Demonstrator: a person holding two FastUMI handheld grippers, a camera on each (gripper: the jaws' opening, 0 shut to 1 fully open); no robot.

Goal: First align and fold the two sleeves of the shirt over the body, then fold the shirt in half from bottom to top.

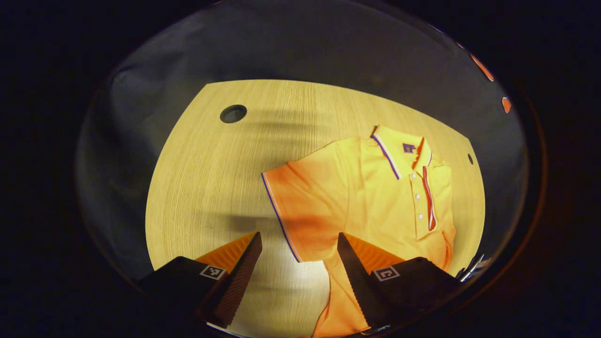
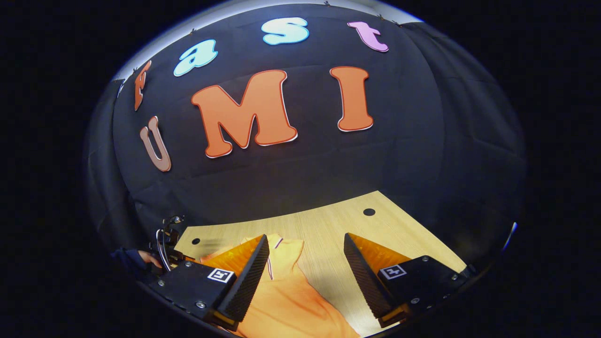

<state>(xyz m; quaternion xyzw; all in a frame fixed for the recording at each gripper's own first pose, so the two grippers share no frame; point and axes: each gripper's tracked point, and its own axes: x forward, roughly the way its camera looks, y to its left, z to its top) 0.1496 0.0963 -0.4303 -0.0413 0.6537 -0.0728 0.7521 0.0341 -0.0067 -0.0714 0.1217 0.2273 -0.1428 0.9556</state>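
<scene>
One orange shirt lies flat, collar pointing away, hem nearest.

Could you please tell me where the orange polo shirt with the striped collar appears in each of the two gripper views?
Left gripper view: the orange polo shirt lies right of centre on the table, collar at the top, one sleeve spread to the left.
Right gripper view: it sits at the bottom, left of centre, partly behind this gripper's left finger.
Shared landmark: the light wooden table with round holes.
</scene>
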